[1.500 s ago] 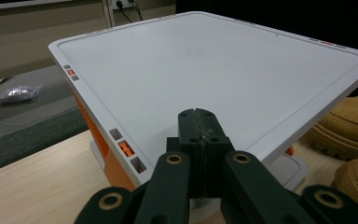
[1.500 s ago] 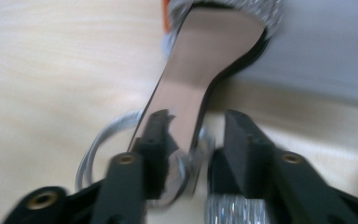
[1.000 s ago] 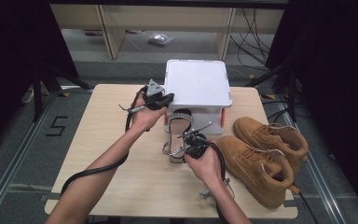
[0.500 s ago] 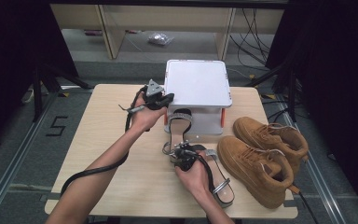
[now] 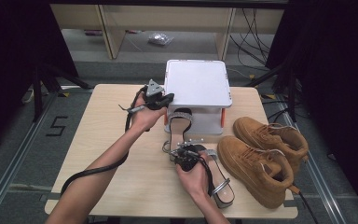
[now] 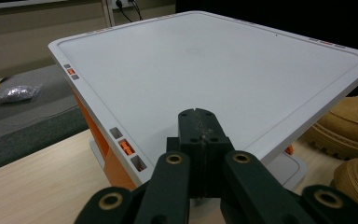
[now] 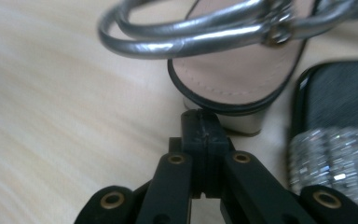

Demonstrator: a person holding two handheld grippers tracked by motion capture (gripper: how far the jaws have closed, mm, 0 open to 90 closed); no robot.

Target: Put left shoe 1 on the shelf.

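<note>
Left gripper (image 5: 161, 99): we see it held up beside the left edge of the white box (image 5: 196, 84); in its own view the jaws are pressed together with nothing between them, tips poised over the lid's near edge.
Right gripper (image 5: 185, 157): low over the table (image 5: 102, 140), in the hand at the heel end of the near sandal (image 5: 216, 179); jaws closed flat against each other, gripping nothing.
Right gripper view: we note the closed tips just at the sandal's block heel (image 7: 242, 119), with silver ankle straps (image 7: 186, 32) looped above it; touching or a hair apart, we cannot tell.
Second sandal (image 5: 181, 122): lies toe toward the box, its glittery strap close to the box's front.
Sandals, relation: near one lies between the right hand and the tan boots (image 5: 261, 154); the two sandals are just beside each other.
Boots: pair at the table's right, side by side.
</note>
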